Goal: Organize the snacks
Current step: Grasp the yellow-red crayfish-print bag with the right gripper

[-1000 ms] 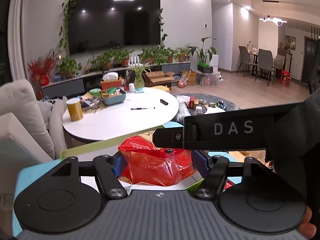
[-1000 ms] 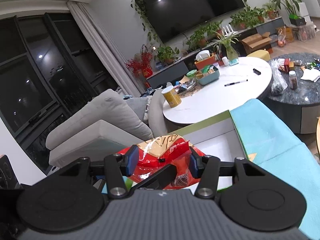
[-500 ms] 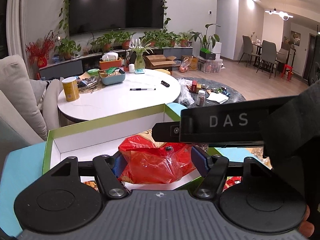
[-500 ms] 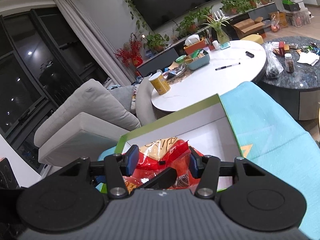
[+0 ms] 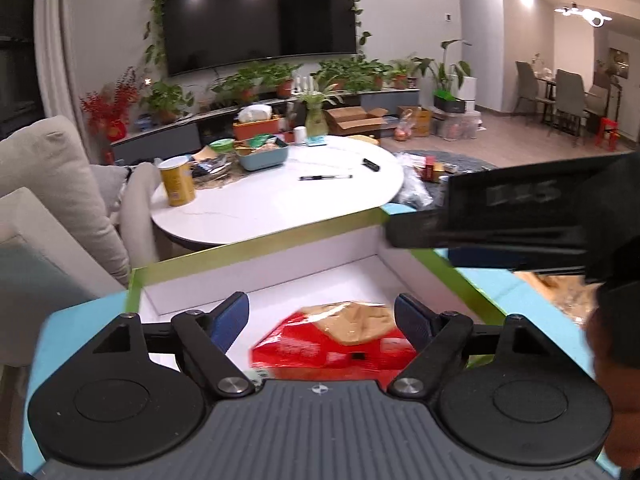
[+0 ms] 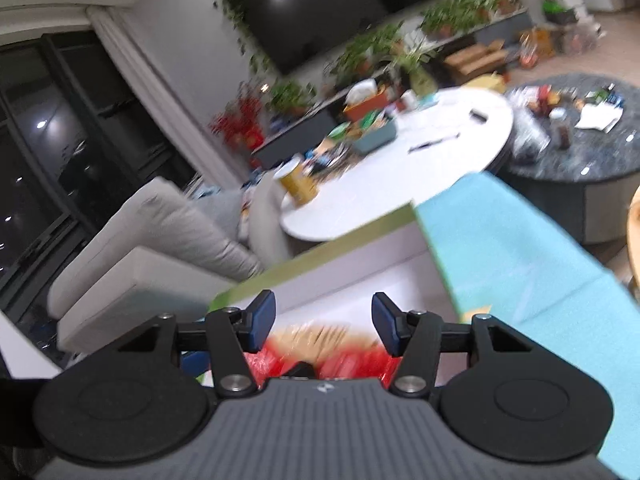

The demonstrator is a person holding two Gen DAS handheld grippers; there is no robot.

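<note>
A red snack bag point(image 5: 344, 340) with a tan top lies in the white box with a green rim point(image 5: 256, 248). My left gripper point(image 5: 322, 320) hovers just over it. Its jaws are opening, and the bag shows between the blue pads without being pressed. One finger point(image 5: 500, 220) of my right gripper reaches in over the box's right corner, above the bag. In the blurred right wrist view, my right gripper point(image 6: 324, 326) keeps a narrow gap. The bag point(image 6: 320, 340) sits just under its pads, which do not seem to press on it.
The box rests on a teal surface point(image 6: 520, 260). Beyond it stands a white round table point(image 5: 280, 208) with a yellow can point(image 5: 176, 186), a tray of items and a pen. A grey sofa point(image 5: 52, 184) is at the left. A dark round table point(image 6: 580, 160) is at the right.
Both grippers sank toward the box. The left jaws widened and the bag dropped from between the pads onto the box floor. The right gripper's finger drew back to the right.
</note>
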